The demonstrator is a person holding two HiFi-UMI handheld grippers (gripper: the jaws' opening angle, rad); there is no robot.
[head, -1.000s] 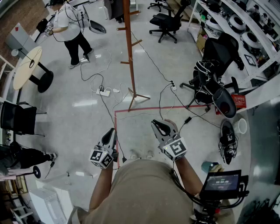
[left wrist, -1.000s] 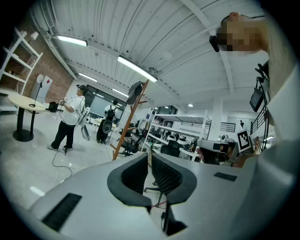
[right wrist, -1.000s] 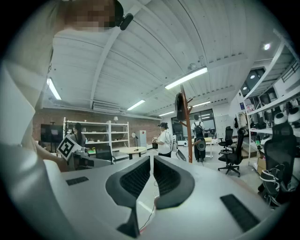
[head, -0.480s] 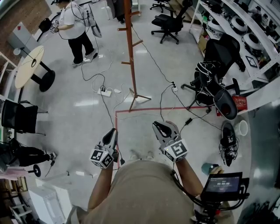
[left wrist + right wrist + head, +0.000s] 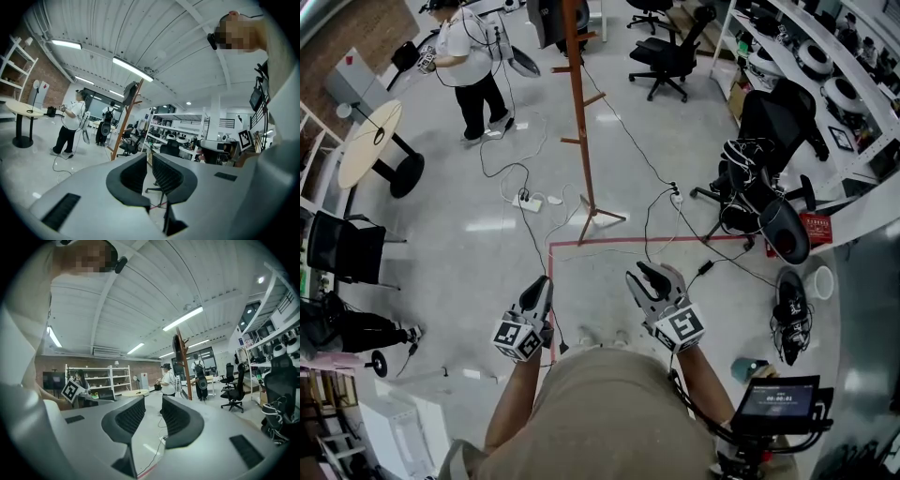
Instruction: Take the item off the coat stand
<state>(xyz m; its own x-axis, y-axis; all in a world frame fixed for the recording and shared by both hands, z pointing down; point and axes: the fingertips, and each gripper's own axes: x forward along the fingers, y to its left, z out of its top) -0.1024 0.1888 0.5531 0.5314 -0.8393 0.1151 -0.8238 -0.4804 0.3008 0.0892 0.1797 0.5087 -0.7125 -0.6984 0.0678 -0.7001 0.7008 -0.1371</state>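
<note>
Head view: two grey grippers, each carrying one marker cube. The left gripper is clenched on nothing; the right gripper stands released and empty. One coat stand, a reddish-brown wooden pole with angled pegs, rises beyond one red tape line on the glossy floor. One dark item hangs at its top, well apart from both grippers. One round, pale-topped table stands at left. Left gripper view: two ribbed black pads nearly meet. Right gripper view: two ribbed pads stand apart, with floor showing between them.
</note>
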